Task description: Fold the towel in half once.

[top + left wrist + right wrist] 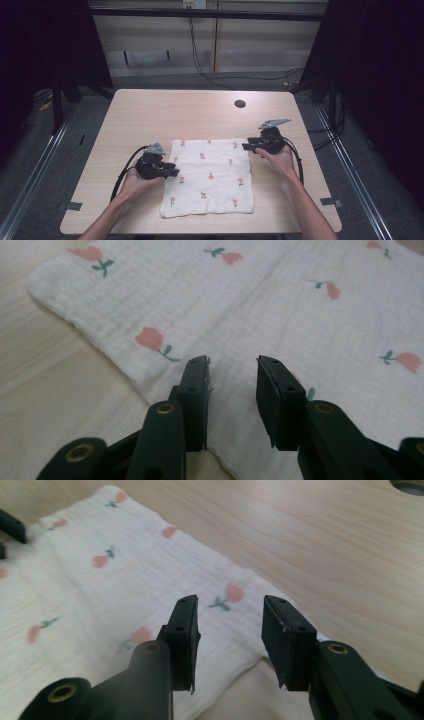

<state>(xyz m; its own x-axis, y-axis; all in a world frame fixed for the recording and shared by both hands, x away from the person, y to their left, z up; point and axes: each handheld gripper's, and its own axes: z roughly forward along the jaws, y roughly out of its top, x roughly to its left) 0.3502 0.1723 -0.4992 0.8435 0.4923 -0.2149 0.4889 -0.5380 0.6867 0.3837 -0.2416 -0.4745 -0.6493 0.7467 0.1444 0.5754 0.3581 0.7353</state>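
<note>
Tulip-print cloth (210,177) lies flat and unfolded on our table (150,115); our left hand-held gripper (172,171) and right hand-held gripper (247,146) hover half-open and empty at its edges, so folding remains.

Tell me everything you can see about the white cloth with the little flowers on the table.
The white crinkled-weave cloth with small pink tulip prints and green stems lies spread flat, roughly square, on the near half of the light wooden table. It looks soft and thin, like muslin. The left hand-held gripper hangs over its left edge, the right hand-held gripper at its far right corner, both with jaws parted, neither gripping it.
</note>
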